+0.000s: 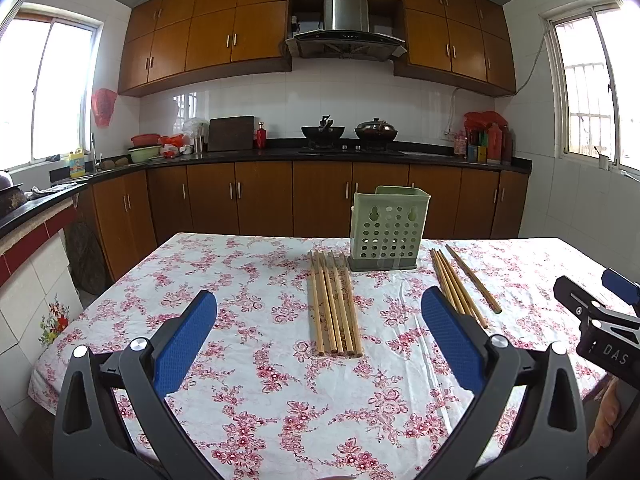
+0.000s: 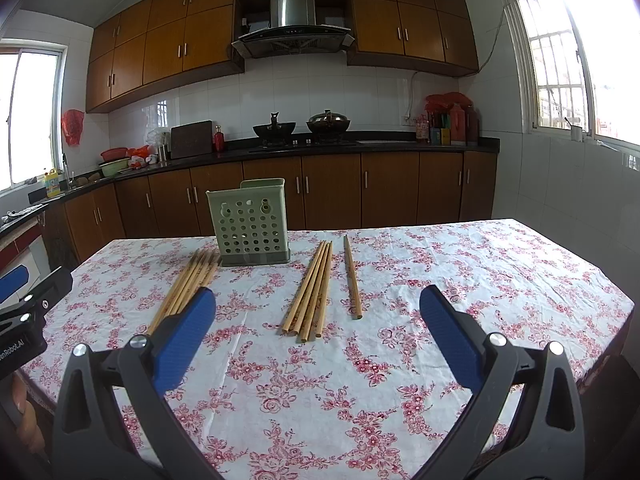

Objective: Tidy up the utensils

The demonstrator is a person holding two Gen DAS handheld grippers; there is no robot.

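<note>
1. Across the whole near and middle ground lies the surface (image 1: pixel 248 392), covered by a white cloth printed with pink flowers; every utensil rests on it.
2. Toward the far edge stands the pale green perforated plastic holder (image 1: pixel 386 228), upright on a grey base, open at the top and seemingly empty.
3. Hovering near, the left claw (image 1: pixel 318 344) has its blue pads spread wide with nothing between them; the right claw (image 2: pixel 318 340) is likewise spread and empty.
4. Just left of the holder lies the left bundle of bamboo chopsticks (image 1: pixel 334 304), packed side by side, far tips close to the holder's base.
5. Right of the holder lies the right bundle of bamboo chopsticks (image 2: pixel 310 294), fanned slightly at the near end.
6. Just right of that bundle, apart from it, lies a single bamboo chopstick (image 2: pixel 352 276).
7. My judgement: collection has not begun. Grip a bundle mid-length across the sticks, squeeze firmly so none slip, tilt upright, then lower into the holder's mouth.
</note>
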